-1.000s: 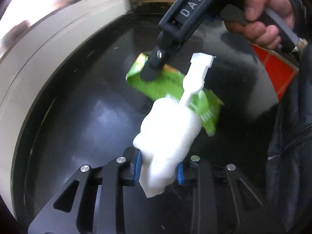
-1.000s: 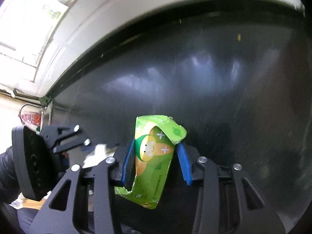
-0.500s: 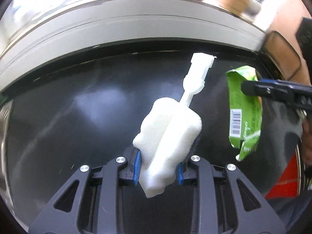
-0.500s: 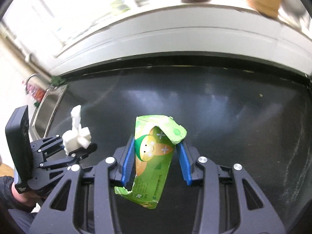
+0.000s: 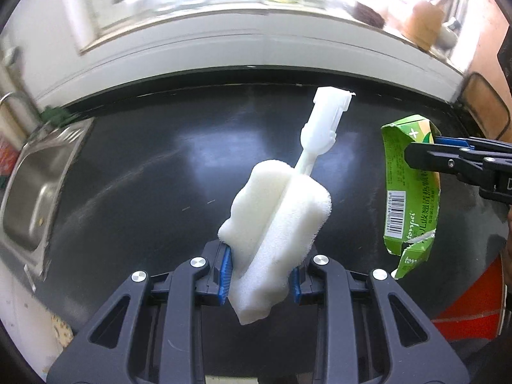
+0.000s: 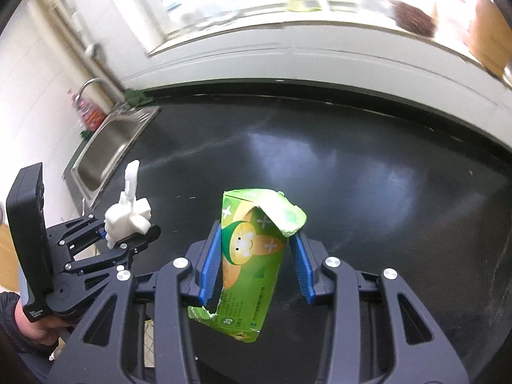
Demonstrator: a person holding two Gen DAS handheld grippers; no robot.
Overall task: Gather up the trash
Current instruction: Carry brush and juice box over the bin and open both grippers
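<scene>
A white sponge brush (image 5: 275,224) with a broken plastic handle sticks up from my left gripper (image 5: 260,270), which is shut on its foam head. The right wrist view shows the same left gripper (image 6: 128,235) and sponge brush (image 6: 128,216) at the lower left. My right gripper (image 6: 254,262) is shut on a torn green carton (image 6: 252,265), held upright above the black countertop (image 6: 352,176). From the left wrist view the carton (image 5: 411,192) hangs at the right edge in the right gripper (image 5: 425,152). Both items are off the counter.
A steel sink (image 6: 105,147) with a tap sits at the counter's left end, also seen as the sink (image 5: 35,192) in the left wrist view. A white wall ledge (image 5: 256,48) runs behind the counter. Something red (image 5: 470,313) lies low at the right.
Both grippers have risen and pulled back from the counter with their items. The view has rolled, so the sink and the window ledge now show. The carton has shifted from behind the brush to its right.
</scene>
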